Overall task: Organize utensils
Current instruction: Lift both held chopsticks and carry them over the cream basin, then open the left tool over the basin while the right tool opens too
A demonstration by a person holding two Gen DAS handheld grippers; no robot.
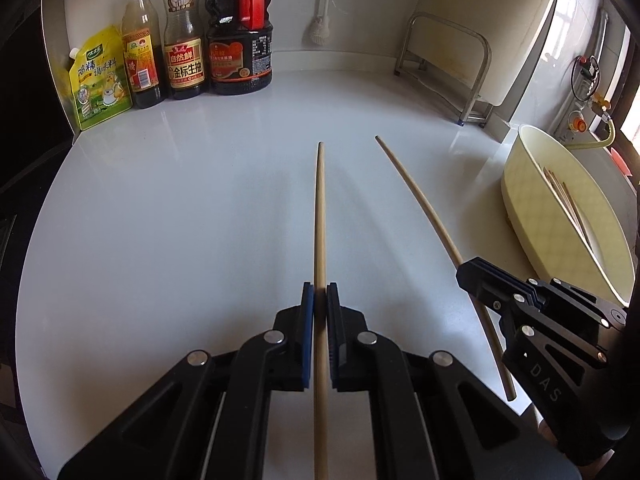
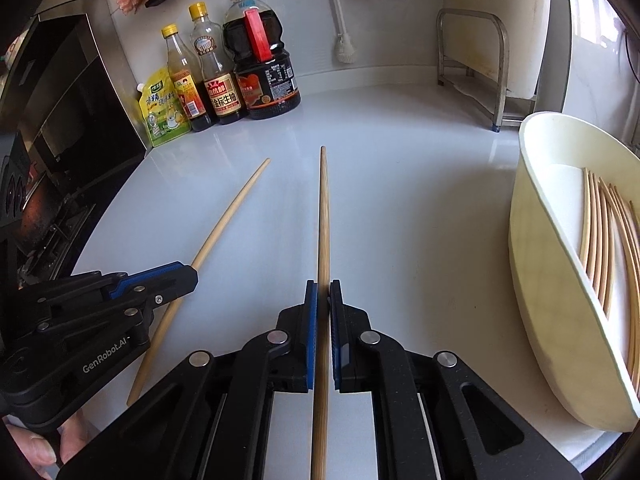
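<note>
My left gripper [image 1: 320,292] is shut on a wooden chopstick [image 1: 320,220] that points forward over the white counter. My right gripper [image 2: 323,286] is shut on a second wooden chopstick [image 2: 324,216], also pointing forward. Each gripper shows in the other's view: the right gripper [image 1: 466,270] with its chopstick [image 1: 416,192], the left gripper [image 2: 192,276] with its chopstick [image 2: 232,208]. A cream oval tray [image 2: 536,264] on the right holds several chopsticks [image 2: 600,240]; it also shows in the left wrist view [image 1: 516,196].
Sauce bottles [image 1: 240,36] and a yellow seasoning pouch [image 1: 98,80] stand at the back left of the counter [image 1: 180,208]. A metal rack [image 1: 460,68] stands at the back right. A dark stove [image 2: 60,160] borders the counter's left edge.
</note>
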